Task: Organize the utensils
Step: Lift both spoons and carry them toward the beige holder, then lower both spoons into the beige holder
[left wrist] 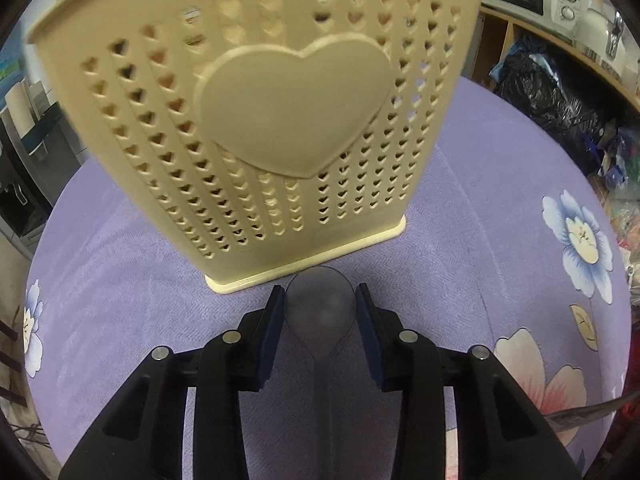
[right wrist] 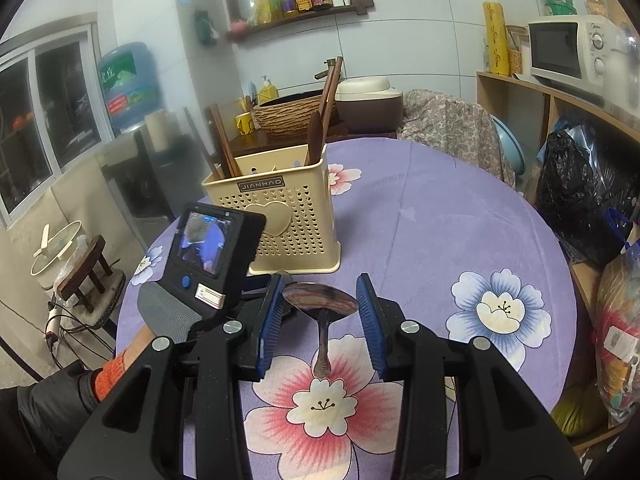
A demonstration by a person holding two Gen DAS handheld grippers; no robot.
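Note:
A cream perforated utensil holder with a heart panel (left wrist: 280,112) stands on the purple tablecloth, close in front of my left gripper (left wrist: 320,300). That gripper is open, with a translucent spoon (left wrist: 320,312) lying between its fingers, bowl toward the holder's base. In the right wrist view the holder (right wrist: 288,216) holds chopsticks and a wooden spoon (right wrist: 320,120). My right gripper (right wrist: 320,300) is open around a dark wooden spoon (right wrist: 322,304) that lies on the cloth, not touching the pads. The left gripper's body and screen (right wrist: 208,244) sit just left of it.
The round table's floral cloth (right wrist: 460,208) has flowers at right (left wrist: 580,240). A shelf with a microwave (right wrist: 568,48) and bags (right wrist: 580,192) stands at right. A sink, basket and rice cooker (right wrist: 368,100) are beyond the table. A stool and pot (right wrist: 80,264) are at left.

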